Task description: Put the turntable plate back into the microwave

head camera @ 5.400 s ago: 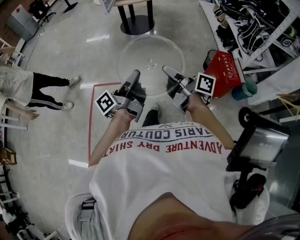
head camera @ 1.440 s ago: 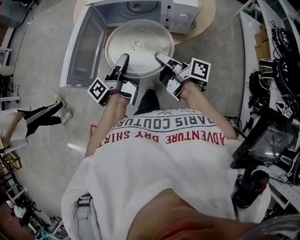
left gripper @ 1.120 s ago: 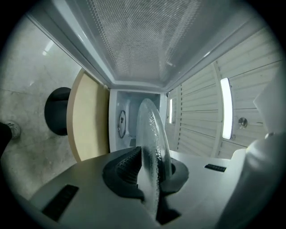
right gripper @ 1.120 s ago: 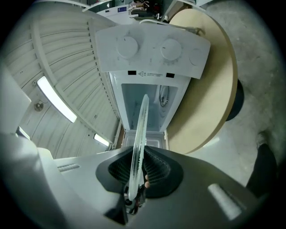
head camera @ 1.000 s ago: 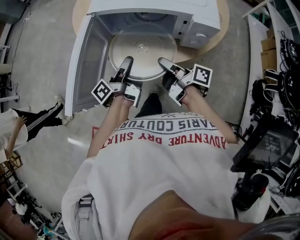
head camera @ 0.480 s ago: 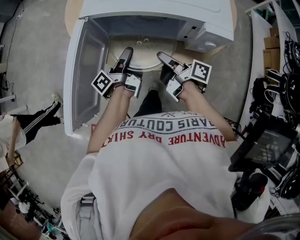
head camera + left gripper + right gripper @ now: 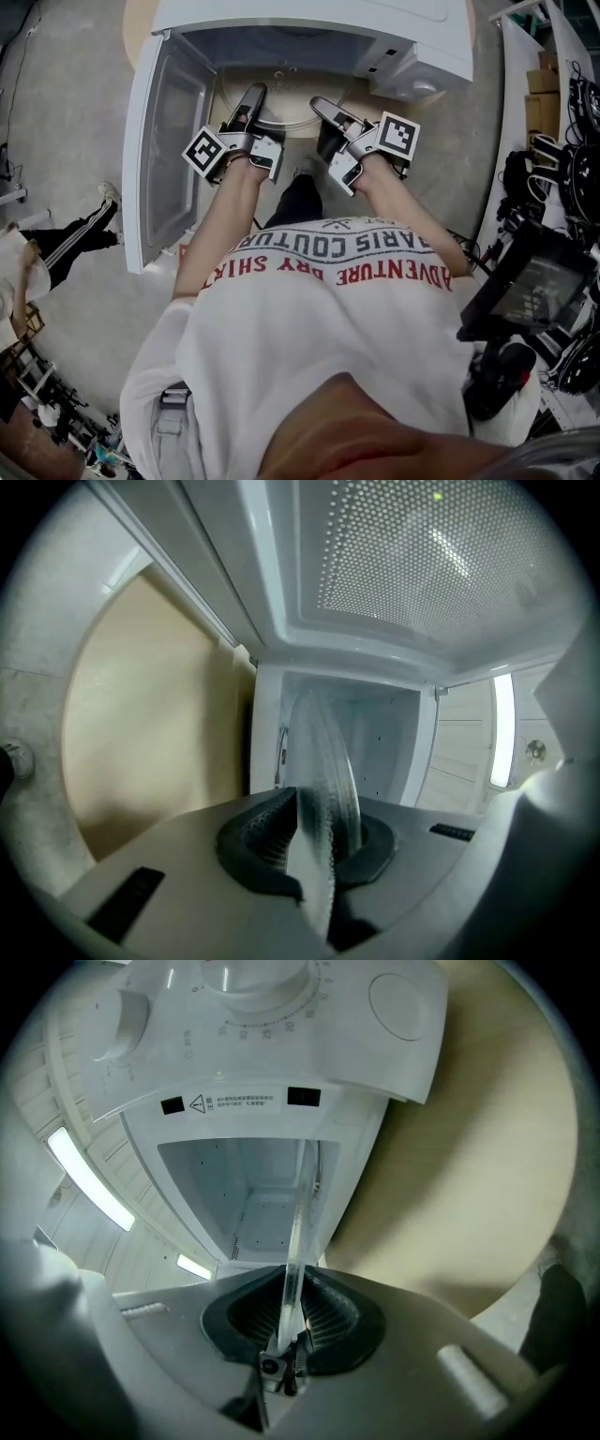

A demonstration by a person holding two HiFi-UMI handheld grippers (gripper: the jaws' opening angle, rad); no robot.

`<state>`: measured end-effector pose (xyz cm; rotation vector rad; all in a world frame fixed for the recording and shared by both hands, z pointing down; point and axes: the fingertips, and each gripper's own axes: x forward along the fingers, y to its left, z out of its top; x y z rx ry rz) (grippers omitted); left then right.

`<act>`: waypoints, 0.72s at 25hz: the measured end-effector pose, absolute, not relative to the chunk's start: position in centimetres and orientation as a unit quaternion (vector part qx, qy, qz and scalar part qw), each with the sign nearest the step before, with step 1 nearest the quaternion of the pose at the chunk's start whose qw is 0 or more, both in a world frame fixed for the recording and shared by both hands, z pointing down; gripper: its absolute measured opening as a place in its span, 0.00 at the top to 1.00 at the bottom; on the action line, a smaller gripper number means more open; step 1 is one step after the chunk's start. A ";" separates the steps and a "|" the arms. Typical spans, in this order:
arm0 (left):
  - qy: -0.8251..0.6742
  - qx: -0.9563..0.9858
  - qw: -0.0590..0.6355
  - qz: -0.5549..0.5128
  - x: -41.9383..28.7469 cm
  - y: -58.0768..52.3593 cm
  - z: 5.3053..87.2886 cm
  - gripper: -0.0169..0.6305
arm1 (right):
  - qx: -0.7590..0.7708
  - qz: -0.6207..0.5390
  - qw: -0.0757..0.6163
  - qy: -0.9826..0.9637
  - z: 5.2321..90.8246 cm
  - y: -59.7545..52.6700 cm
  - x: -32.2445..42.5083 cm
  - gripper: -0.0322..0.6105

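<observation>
Left gripper (image 7: 251, 101) and right gripper (image 7: 325, 106) are each clamped on the turntable plate (image 7: 326, 780) rim, on opposite sides. The plate is mostly inside the microwave (image 7: 309, 23), whose door (image 7: 169, 141) is open to the left. In the head view I only get a sliver of the near rim; the housing hides the rest. I can't tell if it's seated.

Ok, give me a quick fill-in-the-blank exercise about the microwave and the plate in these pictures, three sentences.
1. The number of grippers shut on the turntable plate is ____: the left gripper and the right gripper.
2. The microwave has its door swung ____.
3. That door hangs at the person's ____ side.
Missing words: two; open; left.
</observation>
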<state>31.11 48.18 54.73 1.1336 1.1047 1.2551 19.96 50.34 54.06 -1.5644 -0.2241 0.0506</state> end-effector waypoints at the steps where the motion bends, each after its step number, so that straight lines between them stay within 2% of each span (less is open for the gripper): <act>1: 0.462 0.475 0.532 0.527 31.2 48.2 54.7 0.93 | -0.703 0.022 0.704 -0.101 54.1 50.3 20.0 0.90; 18: 0.451 0.484 0.530 0.530 31.0 48.4 55.4 0.93 | -0.684 0.016 0.724 -0.094 54.9 49.3 21.0 0.91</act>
